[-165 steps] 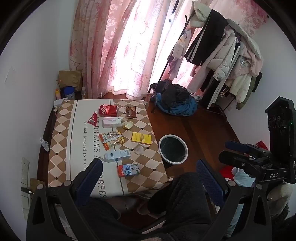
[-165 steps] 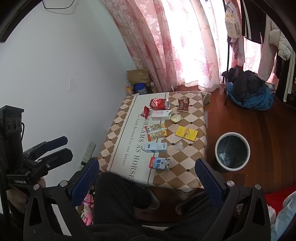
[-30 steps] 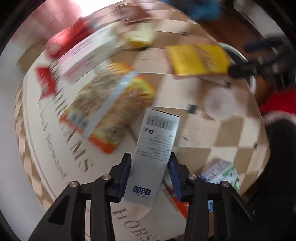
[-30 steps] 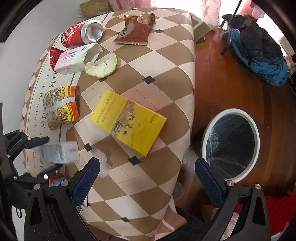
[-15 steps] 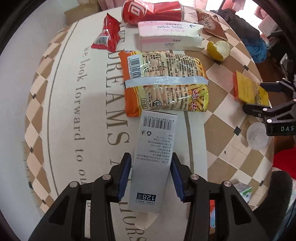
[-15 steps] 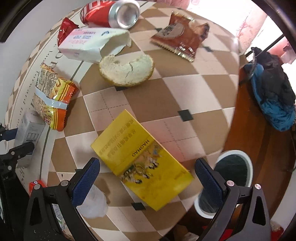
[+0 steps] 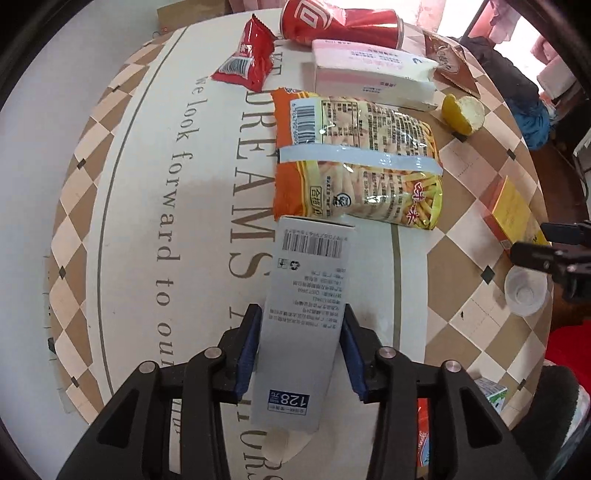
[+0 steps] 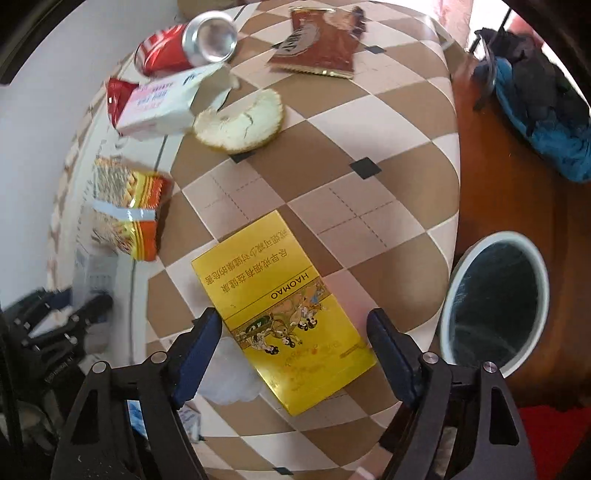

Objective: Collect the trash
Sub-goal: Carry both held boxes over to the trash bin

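My left gripper is shut on a grey-blue carton and holds it just above the tablecloth. My right gripper is open, its fingers on either side of a yellow flat box that lies on the table; I cannot tell whether they touch it. The white-rimmed trash bin stands on the floor to the right of the table. The right gripper also shows at the right edge of the left wrist view, beside the yellow box.
On the table lie an orange snack bag, a pink-white box, a red can, a small red packet, a citrus peel, a brown wrapper and a clear plastic cup. A blue bundle lies on the wooden floor.
My right gripper has come down and forward until its fingers flank the yellow box. My left gripper keeps hold of the carton and has shifted slightly over the cloth.
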